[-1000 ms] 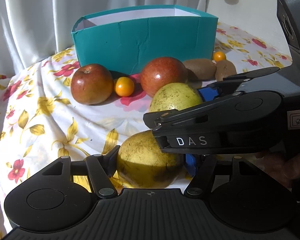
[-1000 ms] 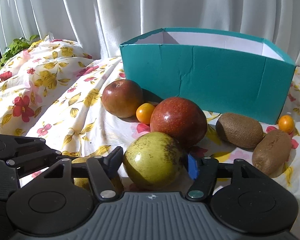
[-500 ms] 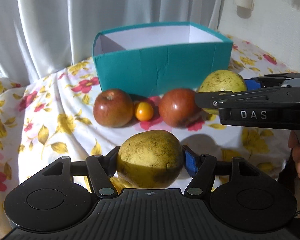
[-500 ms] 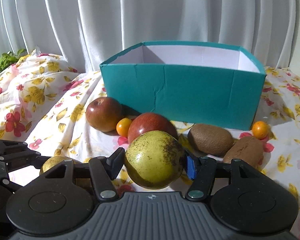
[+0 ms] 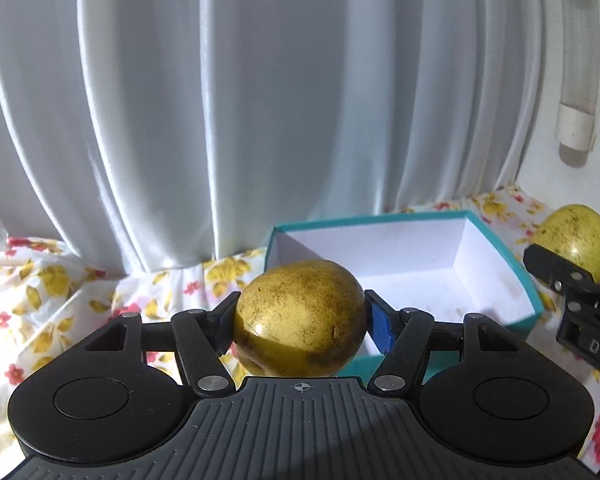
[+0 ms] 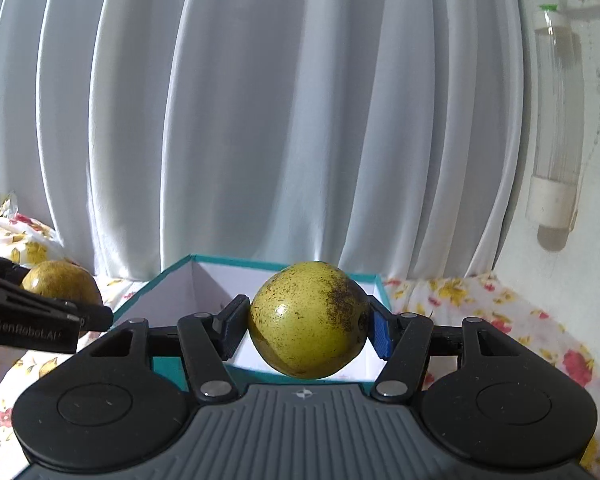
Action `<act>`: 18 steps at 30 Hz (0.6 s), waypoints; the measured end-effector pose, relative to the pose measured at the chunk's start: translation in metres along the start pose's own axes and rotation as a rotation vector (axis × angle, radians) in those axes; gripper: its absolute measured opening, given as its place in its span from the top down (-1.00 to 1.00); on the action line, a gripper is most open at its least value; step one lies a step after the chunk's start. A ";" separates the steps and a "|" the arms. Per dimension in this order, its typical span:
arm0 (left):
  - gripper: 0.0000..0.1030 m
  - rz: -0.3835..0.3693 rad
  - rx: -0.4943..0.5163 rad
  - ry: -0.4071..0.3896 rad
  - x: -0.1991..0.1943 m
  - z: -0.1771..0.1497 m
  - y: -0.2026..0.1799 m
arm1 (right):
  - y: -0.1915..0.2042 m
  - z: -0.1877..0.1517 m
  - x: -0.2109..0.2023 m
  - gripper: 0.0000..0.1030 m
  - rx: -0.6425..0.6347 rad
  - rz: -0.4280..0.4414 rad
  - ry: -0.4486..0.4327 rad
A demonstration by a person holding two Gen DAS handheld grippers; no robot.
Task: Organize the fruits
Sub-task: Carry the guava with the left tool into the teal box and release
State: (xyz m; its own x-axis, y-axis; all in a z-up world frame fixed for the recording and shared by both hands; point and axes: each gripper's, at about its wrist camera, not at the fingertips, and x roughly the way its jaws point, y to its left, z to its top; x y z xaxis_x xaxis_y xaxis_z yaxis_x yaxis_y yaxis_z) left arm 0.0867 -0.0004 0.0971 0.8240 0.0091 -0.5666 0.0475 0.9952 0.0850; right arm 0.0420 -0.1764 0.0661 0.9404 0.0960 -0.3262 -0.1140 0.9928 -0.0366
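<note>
Carrying stage; left gripper [image 5: 300, 320] clamped a yellow fruit [image 5: 300, 318], right gripper [image 6: 306, 326] clamped a green fruit [image 6: 309, 320], both aloft at the empty teal box [image 5: 496, 264]; next, probably lower inside, then release.

"GenRobot.AI" on the left hand-held gripper [image 6: 40, 322] — "DA" on the right hand-held gripper [image 5: 592, 336].
</note>
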 end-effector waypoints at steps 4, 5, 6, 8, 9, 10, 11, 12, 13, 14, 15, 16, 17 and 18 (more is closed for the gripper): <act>-0.34 0.000 -0.041 -0.004 0.009 0.006 -0.001 | -0.004 0.009 0.015 -0.19 0.023 -0.029 -0.020; -0.34 -0.006 -0.041 0.009 0.014 0.004 -0.001 | -0.006 0.007 0.018 -0.19 0.042 -0.027 -0.014; -0.34 -0.011 -0.041 0.025 0.020 0.001 -0.001 | -0.007 0.004 0.020 -0.19 0.058 -0.020 -0.006; -0.34 -0.007 -0.040 0.058 0.029 -0.004 -0.002 | -0.008 -0.004 0.028 -0.19 0.085 -0.011 0.025; -0.34 -0.002 -0.039 0.065 0.033 -0.005 -0.002 | -0.009 -0.007 0.031 -0.19 0.092 -0.007 0.037; -0.34 0.006 -0.038 0.072 0.036 -0.006 -0.002 | -0.009 -0.010 0.035 -0.19 0.099 -0.003 0.049; -0.34 0.016 -0.036 0.079 0.039 -0.008 -0.003 | -0.010 -0.011 0.037 -0.19 0.100 -0.001 0.052; -0.34 0.018 -0.033 0.082 0.042 -0.008 -0.003 | -0.010 -0.012 0.039 -0.19 0.100 -0.006 0.053; -0.34 0.016 -0.030 0.088 0.045 -0.009 -0.004 | -0.010 -0.013 0.041 -0.19 0.099 -0.013 0.051; -0.34 0.013 -0.029 0.095 0.049 -0.009 -0.004 | -0.010 -0.013 0.043 -0.19 0.097 -0.021 0.049; -0.34 0.011 -0.028 0.104 0.053 -0.009 -0.004 | -0.011 -0.014 0.046 -0.19 0.098 -0.028 0.050; -0.34 0.010 -0.026 0.108 0.055 -0.009 -0.004 | -0.011 -0.015 0.048 -0.19 0.103 -0.030 0.052; -0.34 0.012 -0.020 0.115 0.059 -0.009 -0.005 | -0.012 -0.016 0.051 -0.19 0.108 -0.030 0.057; -0.34 0.013 -0.017 0.118 0.061 -0.010 -0.005 | -0.012 -0.018 0.054 -0.19 0.115 -0.030 0.065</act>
State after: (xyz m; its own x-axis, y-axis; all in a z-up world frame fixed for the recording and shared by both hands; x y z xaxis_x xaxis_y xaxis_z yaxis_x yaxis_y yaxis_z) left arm 0.1314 -0.0035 0.0542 0.7521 0.0326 -0.6582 0.0265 0.9965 0.0797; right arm 0.0884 -0.1846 0.0321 0.9197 0.0650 -0.3873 -0.0454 0.9972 0.0597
